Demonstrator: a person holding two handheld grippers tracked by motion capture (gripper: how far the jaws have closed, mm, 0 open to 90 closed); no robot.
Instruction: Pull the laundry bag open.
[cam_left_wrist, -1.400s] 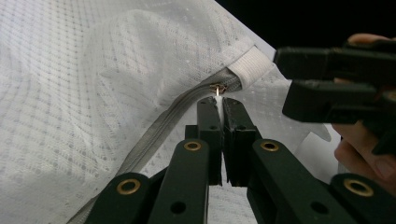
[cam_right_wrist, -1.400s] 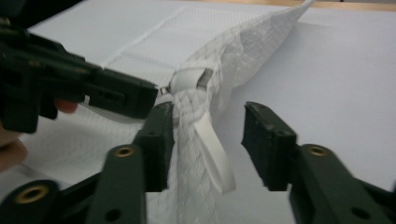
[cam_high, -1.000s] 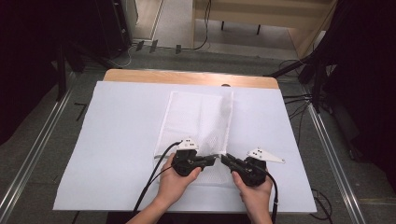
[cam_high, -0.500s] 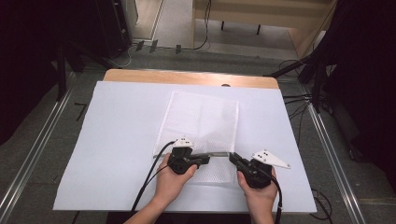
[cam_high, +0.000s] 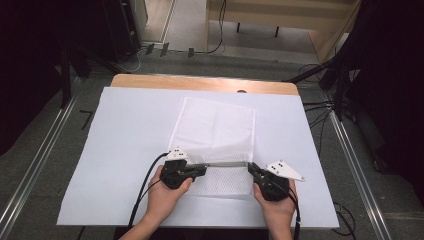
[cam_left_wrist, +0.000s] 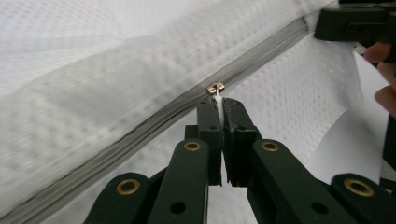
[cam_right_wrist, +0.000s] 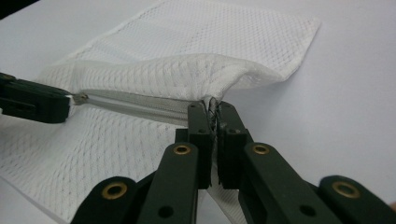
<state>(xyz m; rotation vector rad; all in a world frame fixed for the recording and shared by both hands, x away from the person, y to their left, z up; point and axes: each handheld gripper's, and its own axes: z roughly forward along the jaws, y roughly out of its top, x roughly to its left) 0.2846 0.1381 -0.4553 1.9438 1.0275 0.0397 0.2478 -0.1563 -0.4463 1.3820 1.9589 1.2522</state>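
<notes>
A white mesh bag (cam_high: 215, 130) with a grey zipper (cam_high: 227, 164) lies flat on the white sheet. My left gripper (cam_high: 203, 168) is shut on the white pull tab of the brass zipper slider (cam_left_wrist: 215, 88), at the zipper's left end. My right gripper (cam_high: 251, 169) is shut on the bag's mesh edge (cam_right_wrist: 212, 108) at the zipper's right end. The zipper (cam_right_wrist: 135, 103) stretches taut between the two grippers, and the mesh above it bulges up slightly. In the left gripper view the right gripper's jaw shows at the top right. The left gripper's tip (cam_right_wrist: 70, 103) appears at the left of the right gripper view.
The white sheet (cam_high: 125, 130) covers a wooden table (cam_high: 200, 82). Metal floor rails (cam_high: 35, 165) run along both sides. Cables (cam_high: 320, 107) lie on the floor at the right, and dark equipment stands at the back left.
The two grippers moved apart: the left one slid left along the zipper with the pull, the right one shifted right. The bag's raised fold has flattened out.
</notes>
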